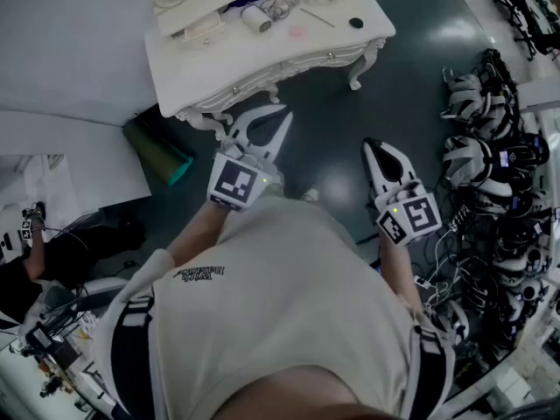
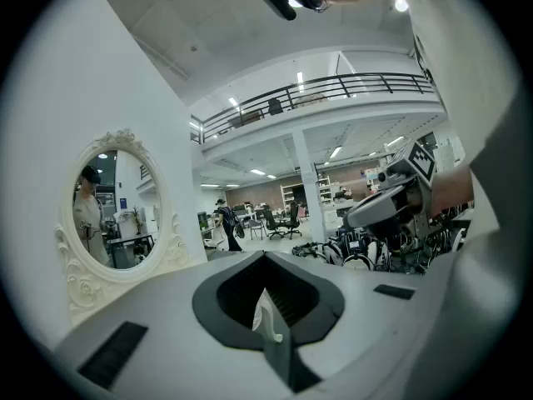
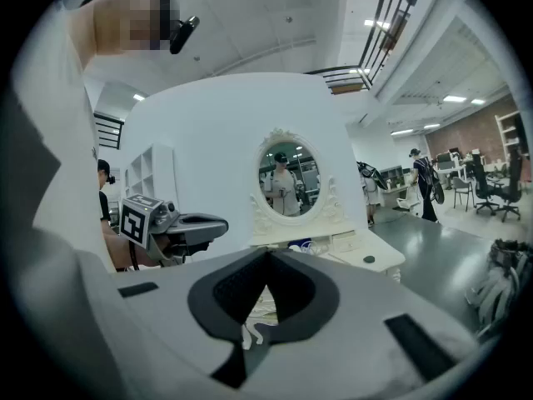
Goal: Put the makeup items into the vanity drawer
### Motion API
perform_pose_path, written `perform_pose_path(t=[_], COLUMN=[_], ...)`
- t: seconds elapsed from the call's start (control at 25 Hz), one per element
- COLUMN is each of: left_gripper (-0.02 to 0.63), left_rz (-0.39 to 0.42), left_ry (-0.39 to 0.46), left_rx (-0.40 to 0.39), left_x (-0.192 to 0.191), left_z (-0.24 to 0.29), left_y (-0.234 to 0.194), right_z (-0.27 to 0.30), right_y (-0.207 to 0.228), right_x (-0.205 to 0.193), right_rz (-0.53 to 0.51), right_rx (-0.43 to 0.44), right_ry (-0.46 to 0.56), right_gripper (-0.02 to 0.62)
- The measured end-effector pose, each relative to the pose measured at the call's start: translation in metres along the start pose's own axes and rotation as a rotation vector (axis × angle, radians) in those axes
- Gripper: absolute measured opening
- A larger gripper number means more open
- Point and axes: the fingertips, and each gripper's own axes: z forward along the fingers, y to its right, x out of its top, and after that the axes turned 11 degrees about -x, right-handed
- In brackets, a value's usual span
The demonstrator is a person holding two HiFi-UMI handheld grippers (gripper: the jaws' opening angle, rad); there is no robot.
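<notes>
The white vanity table (image 1: 219, 64) stands ahead of me across dark floor. On its top lie a white tube (image 1: 256, 17), a pink item (image 1: 297, 31), a thin stick (image 1: 317, 17) and a small black round item (image 1: 356, 23). Both grippers hang in the air short of the table and hold nothing. My left gripper (image 1: 273, 119) points at the table's front edge, its jaws meeting at the tips (image 2: 265, 257). My right gripper (image 1: 369, 143) is shut over the floor, right of the table leg (image 1: 356, 75). The oval mirror (image 3: 287, 177) shows past its tips (image 3: 268, 252).
A green roll (image 1: 162, 151) lies on the floor left of the table. A heap of headsets and cables (image 1: 490, 164) fills the right side. White desks (image 1: 52, 164) and a seated person (image 1: 17, 265) are at the left. Dark floor lies between me and the table.
</notes>
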Motion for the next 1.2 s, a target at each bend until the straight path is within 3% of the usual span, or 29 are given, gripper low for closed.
perform_pose_path(t=[1.2], left_gripper=[0.004], left_rz=[0.006], left_ry=[0.009], left_rx=[0.039], left_x=[0.007], left_z=[0.019], left_y=[0.054], right_z=[-0.042], right_y=[0.032], right_x=[-0.020], right_rz=[0.019], right_rx=[0.043], right_ry=[0.036], right_gripper=[0.002])
